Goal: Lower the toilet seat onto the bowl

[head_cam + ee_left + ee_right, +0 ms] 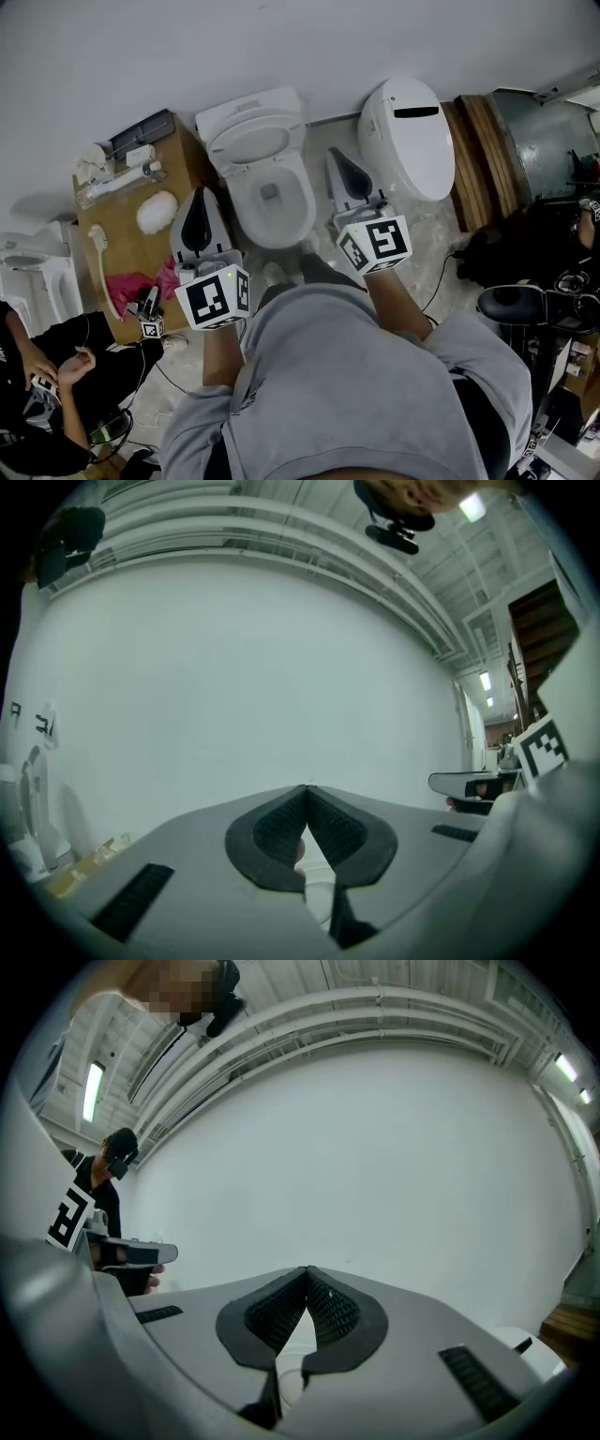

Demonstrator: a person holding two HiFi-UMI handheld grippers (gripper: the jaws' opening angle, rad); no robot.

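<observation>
In the head view a white toilet stands against the wall. Its seat (247,143) stands raised against the tank (246,110), above the open bowl (273,201). My left gripper (200,191) is shut and empty, left of the bowl over the floor and apart from it. My right gripper (334,153) is shut and empty too, to the right of the bowl. In the left gripper view my left gripper (307,787) points level at the bare white wall, tips together. The right gripper view shows my right gripper (307,1268) the same way.
A second white toilet (409,137) with its lid down stands to the right, with wooden boards (478,150) beyond it. At the left a wooden table (127,246) carries a brush, a white sponge, a pink cloth and a spare gripper. A person (47,375) sits at the lower left. Cables lie on the floor.
</observation>
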